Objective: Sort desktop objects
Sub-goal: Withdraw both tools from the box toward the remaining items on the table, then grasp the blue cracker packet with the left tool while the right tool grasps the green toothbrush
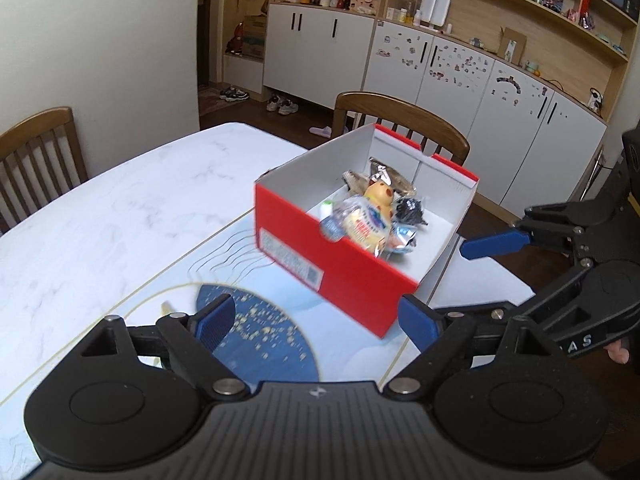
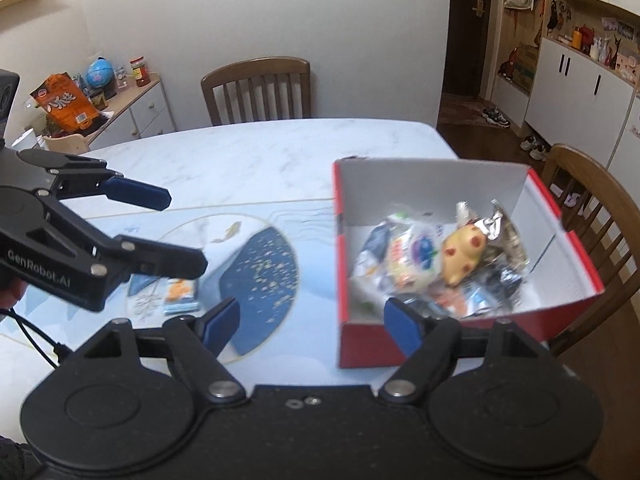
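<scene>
Left tongs: blue pads spread wide, nothing between. Right tongs: also spread, nothing held.

Red box on worktop, ahead-right of right tongs, ahead of left tongs; open top, long axis running away from right tongs.

Inside box: yellow toy with red spots lying on its side atop snack packets.

Small orange packet flat on placemat, ahead-left of right tongs, below left tongs.
</scene>
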